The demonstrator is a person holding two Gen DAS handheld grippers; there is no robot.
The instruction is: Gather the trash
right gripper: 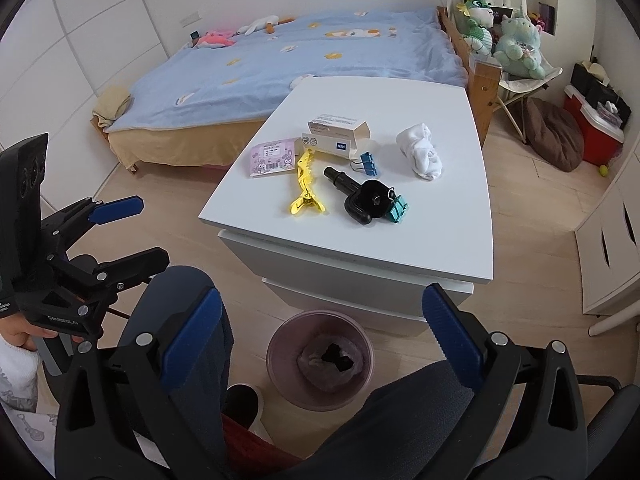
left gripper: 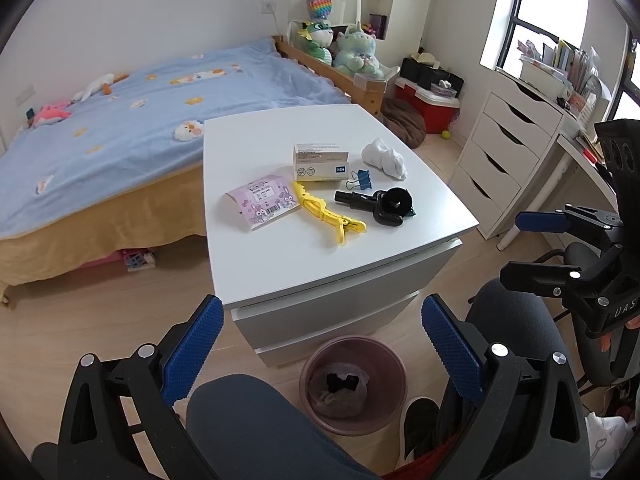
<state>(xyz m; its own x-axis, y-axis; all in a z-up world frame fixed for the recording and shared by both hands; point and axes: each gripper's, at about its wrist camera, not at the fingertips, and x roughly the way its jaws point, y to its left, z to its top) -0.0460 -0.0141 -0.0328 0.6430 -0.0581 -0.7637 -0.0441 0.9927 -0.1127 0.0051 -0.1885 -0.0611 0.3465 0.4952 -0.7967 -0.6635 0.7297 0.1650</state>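
On the white cabinet (left gripper: 320, 264), going left to right, the pink sticker packet (left gripper: 263, 201) lies nearest the bed. Just right of it is the yellow hair clip (left gripper: 327, 213), with the small cardboard box (left gripper: 320, 162) beyond it on the far side. A blue binder clip (left gripper: 362, 180) sits touching or just beside the box's right end. Nearer is the black plastic tool (left gripper: 380, 203), with a teal binder clip (right gripper: 397, 207) tucked against its round head. Furthest right lies the crumpled white tissue (left gripper: 385, 157).

On the floor in front of the cabinet stands the pink waste bin (left gripper: 352, 385), lined with a bag; something dark shows low inside, but what it is cannot be told.

The left gripper (left gripper: 320, 350) hangs near the person's knee, its blue pads spread wide and nothing between them. The right gripper (right gripper: 322, 342) is likewise spread and empty, above the bin.

By the look of it the collecting has barely begun: tissue, packet and box, the likely trash, are all on the cabinet top, and neither claw is close to any of them. Clips and tool seem keepers rather than rubbish.
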